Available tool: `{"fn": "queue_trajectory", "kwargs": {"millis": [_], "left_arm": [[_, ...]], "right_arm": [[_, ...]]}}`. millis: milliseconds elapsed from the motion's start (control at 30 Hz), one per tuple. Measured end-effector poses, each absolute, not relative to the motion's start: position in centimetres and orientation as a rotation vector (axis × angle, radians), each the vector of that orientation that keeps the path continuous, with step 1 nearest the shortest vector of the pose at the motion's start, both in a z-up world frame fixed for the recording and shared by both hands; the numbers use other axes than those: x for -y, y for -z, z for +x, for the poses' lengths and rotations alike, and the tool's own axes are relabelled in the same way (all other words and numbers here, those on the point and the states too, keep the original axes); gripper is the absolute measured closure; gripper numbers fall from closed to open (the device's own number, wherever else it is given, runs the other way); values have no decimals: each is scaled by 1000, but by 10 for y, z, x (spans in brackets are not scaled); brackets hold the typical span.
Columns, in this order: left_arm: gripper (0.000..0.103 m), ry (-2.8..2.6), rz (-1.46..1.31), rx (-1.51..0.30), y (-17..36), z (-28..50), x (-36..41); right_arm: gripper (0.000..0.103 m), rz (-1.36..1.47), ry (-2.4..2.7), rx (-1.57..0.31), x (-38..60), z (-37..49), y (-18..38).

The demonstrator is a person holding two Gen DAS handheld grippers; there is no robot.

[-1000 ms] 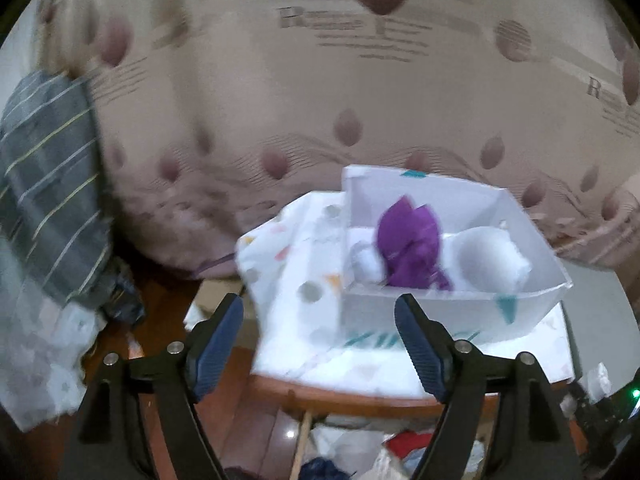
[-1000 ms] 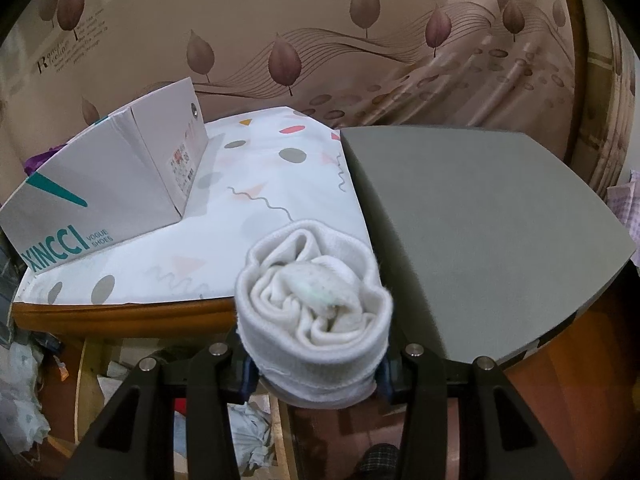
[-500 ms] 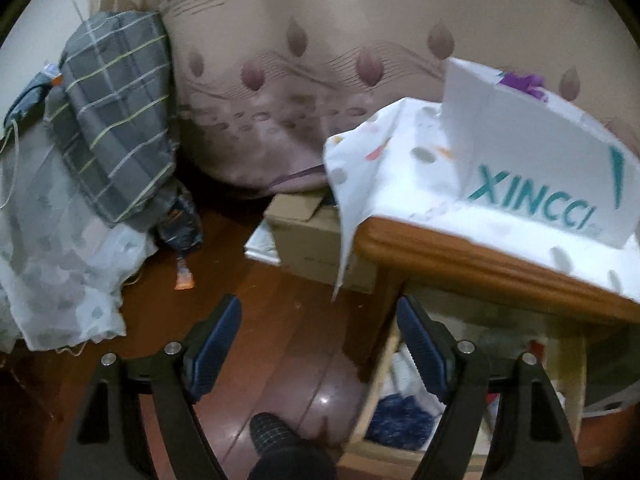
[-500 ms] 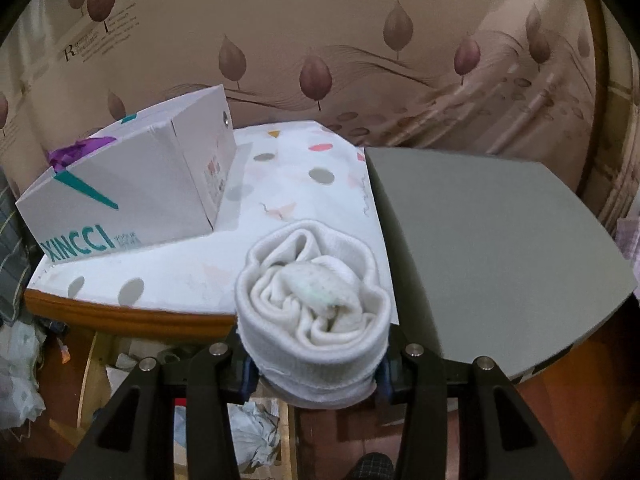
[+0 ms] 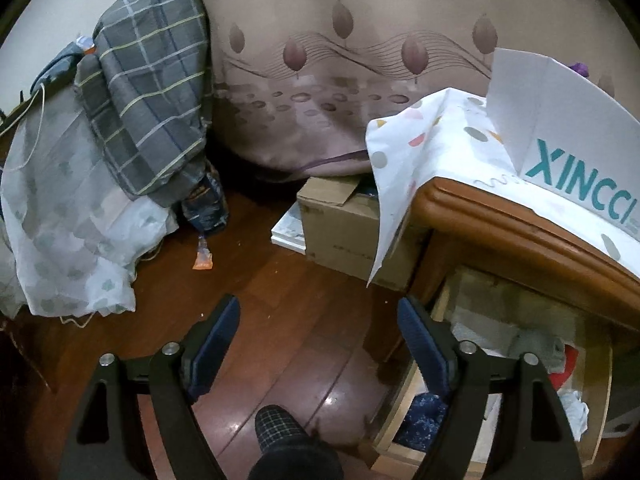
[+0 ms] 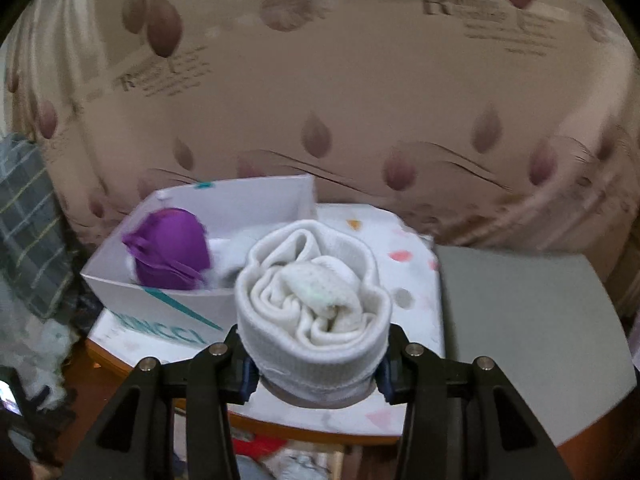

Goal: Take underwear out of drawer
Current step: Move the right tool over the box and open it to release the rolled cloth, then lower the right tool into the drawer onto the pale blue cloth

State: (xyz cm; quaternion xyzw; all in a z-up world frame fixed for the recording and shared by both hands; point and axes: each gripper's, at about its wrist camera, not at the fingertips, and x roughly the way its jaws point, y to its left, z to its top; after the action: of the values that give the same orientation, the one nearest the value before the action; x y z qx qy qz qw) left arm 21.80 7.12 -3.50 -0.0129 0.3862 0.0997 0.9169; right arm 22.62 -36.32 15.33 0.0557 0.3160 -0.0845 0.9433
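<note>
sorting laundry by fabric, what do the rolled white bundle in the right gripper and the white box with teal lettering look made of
Rolled white bundle: looks like a soft ribbed knit, probably cotton, matte; fine ribbing runs along its outer band and it folds in thick, loose layers.

White box with teal lettering: looks like thin cardboard, smooth and matte; its walls are flat with sharp creases and printed letters.

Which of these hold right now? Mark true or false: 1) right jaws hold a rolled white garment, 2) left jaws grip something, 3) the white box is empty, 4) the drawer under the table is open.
1) True: the right gripper clamps the rolled white garment.
2) False: the left gripper holds nothing; its jaws are opening over the wood floor.
3) False: the white box holds a purple garment and white items.
4) True: the drawer is pulled out, clothes visible inside.
</note>
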Motion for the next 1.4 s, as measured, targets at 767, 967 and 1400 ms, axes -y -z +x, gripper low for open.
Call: {"fn": "queue_trajectory", "kwargs": {"millis": [767,967,1400], "left_arm": [[19,-355,-115,-853,48,226,-109],[19,-347,-104,-859,49,228,-108],[19,-313,-83,-852,48,230,-98]], "right_arm": [[58,-62,134,-807,300,372,-141],[47,-63,169,-837,298,382,-126],[36,-61,135,-765,289,358,-163]]}}
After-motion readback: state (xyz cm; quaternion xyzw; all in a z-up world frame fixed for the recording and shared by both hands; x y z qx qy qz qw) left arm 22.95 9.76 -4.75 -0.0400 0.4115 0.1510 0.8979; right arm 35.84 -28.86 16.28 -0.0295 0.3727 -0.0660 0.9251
